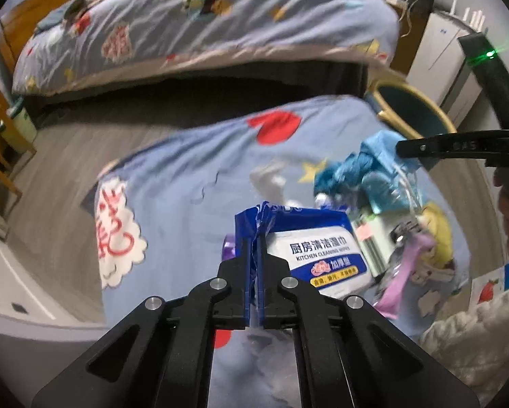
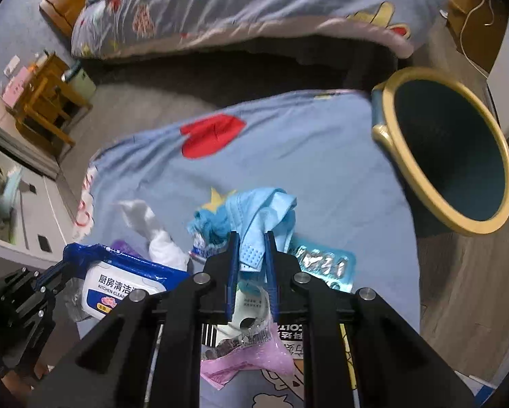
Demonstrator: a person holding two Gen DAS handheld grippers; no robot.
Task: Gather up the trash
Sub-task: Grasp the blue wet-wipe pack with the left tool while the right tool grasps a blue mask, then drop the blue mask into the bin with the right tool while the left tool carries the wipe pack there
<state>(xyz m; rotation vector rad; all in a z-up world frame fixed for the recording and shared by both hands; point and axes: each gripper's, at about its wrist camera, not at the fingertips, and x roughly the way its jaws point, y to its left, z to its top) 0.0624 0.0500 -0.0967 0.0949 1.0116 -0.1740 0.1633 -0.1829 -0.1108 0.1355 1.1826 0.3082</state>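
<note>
A pile of trash lies on a blue patterned sheet (image 1: pixel 193 176) on the floor. My left gripper (image 1: pixel 253 238) is shut on the torn edge of a blue kitchen wipes pack (image 1: pixel 315 255), which also shows in the right wrist view (image 2: pixel 118 278). My right gripper (image 2: pixel 251 241) is shut on a light blue face mask (image 2: pixel 264 210). The mask also shows in the left wrist view (image 1: pixel 373 170) under the right gripper's fingers (image 1: pixel 421 148). A teal bin with a yellow rim (image 2: pixel 452 156) lies tipped, mouth open, at the right of the sheet.
White tissue (image 2: pixel 152 227), a foil blister pack (image 2: pixel 322 261), a pink wrapper (image 2: pixel 251 357) and a yellow item (image 1: pixel 438 234) lie in the pile. A bed (image 1: pixel 203 23) stands behind. Wooden furniture (image 2: pixel 47 98) is at the left, a white cabinet (image 1: pixel 438 57) at the right.
</note>
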